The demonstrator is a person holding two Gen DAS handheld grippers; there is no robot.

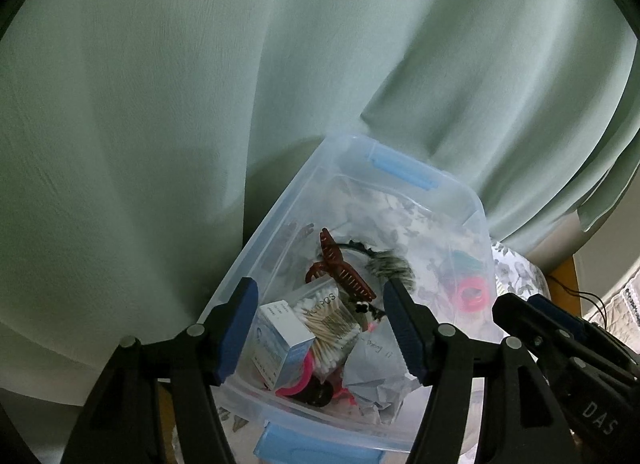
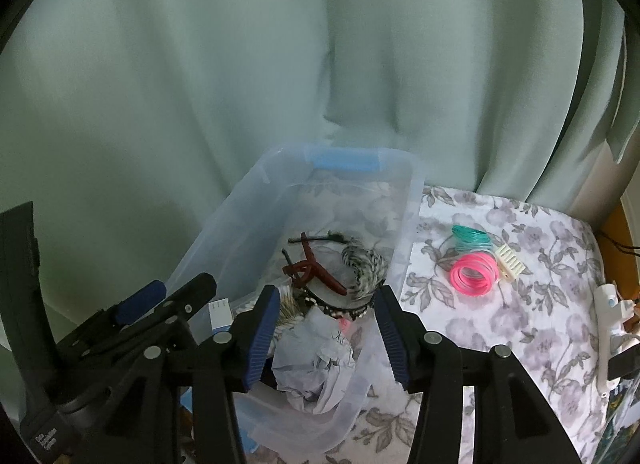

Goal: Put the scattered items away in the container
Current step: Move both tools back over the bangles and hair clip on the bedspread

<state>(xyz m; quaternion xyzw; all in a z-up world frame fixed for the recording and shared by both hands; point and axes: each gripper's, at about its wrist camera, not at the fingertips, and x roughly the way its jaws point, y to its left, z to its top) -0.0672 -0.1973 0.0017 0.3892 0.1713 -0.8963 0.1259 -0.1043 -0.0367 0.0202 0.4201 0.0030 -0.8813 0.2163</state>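
Two claws over a clear plastic container (image 1: pixel 280 224) with blue latches, set in front of a pale green curtain (image 1: pixel 200 84) on a cloth with grey flower print (image 2: pixel 520 324).

Left claw (image 1: pixel 320 328): jaws apart, nothing between the pads, hanging above the near end of the container. Right claw (image 2: pixel 326 338): jaws apart too, empty, above a crumpled sheet of white paper (image 2: pixel 316 368) lying inside the container.

Inside the container: a brown hair claw clip (image 1: pixel 344 272), a fluffy grey-and-white headband (image 2: pixel 364 264), a clear pack of cotton swabs (image 1: pixel 332 324), a small white-and-blue box (image 1: pixel 280 348), a pink ring-shaped item (image 1: pixel 296 380), partly hidden under the box.

Outside the container, on the flower cloth to the right of it: a stack of pink bangles (image 2: pixel 476 270), a stack of teal bangles (image 2: pixel 470 240) touching it on the far side, and a cream hair clip (image 2: pixel 509 262) just beside both. Near the right edge of the cloth, a white object (image 2: pixel 604 328), not clear what.
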